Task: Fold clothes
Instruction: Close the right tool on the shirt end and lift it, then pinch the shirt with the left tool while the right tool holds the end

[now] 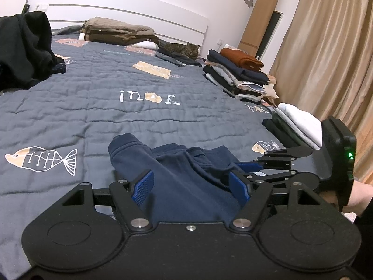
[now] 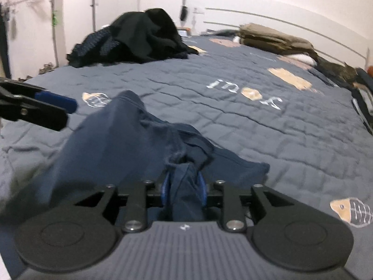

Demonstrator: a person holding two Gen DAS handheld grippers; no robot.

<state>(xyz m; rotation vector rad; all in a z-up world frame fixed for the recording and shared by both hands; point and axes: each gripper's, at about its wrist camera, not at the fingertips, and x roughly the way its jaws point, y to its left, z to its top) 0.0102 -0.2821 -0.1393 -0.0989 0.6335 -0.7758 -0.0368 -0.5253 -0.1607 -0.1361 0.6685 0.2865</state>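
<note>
Right gripper (image 2: 183, 186) jaws grasp blurred navy garment (image 2: 112, 140); left gripper (image 1: 191, 186) jaws released

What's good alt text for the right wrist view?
The right gripper pinches a bunched fold of a navy garment between its blue fingers on a grey quilted bedspread. The left gripper enters at left; a dark clothes pile lies behind.

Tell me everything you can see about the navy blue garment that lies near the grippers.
The navy garment is soft, thick knit cloth, crumpled and unfolded on the grey quilt. A tube-like part with a stitched hem, perhaps a sleeve or leg, rises at its far left. The right gripper pinches a bunched fold between its blue pads. The left gripper stands wide with cloth between its fingers, not pressed. What type of garment it is I cannot tell.
</note>
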